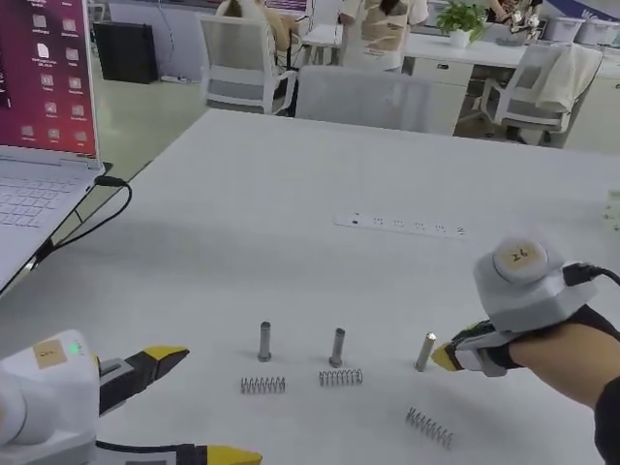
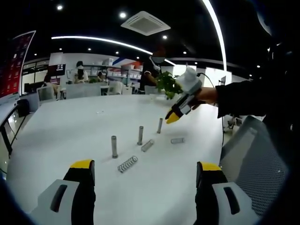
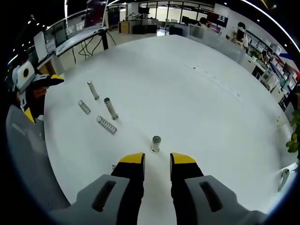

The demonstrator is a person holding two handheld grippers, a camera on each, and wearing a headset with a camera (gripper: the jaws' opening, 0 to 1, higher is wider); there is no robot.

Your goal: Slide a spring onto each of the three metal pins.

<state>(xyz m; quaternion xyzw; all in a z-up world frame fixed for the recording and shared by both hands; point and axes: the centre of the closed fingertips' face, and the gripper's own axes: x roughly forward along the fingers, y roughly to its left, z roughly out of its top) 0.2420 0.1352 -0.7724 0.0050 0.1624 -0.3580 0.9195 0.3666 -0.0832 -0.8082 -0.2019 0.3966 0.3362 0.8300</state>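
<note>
Now the right hand-held gripper [image 3: 157, 159] sits just short of the rightmost pin [image 3: 155, 144], jaws a little apart and empty, while the left hand-held gripper [image 2: 145, 165] waits spread wide. All three springs [image 1: 340, 377] lie loose on the table [image 1: 291, 213], one near each upright pin. They look light, squashy and ready to roll, so I'd pinch one softly across its middle, leaving an end free.

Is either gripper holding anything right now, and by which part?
Nothing is held. The left gripper is open wide; the right gripper is open, just short of a pin.
</note>
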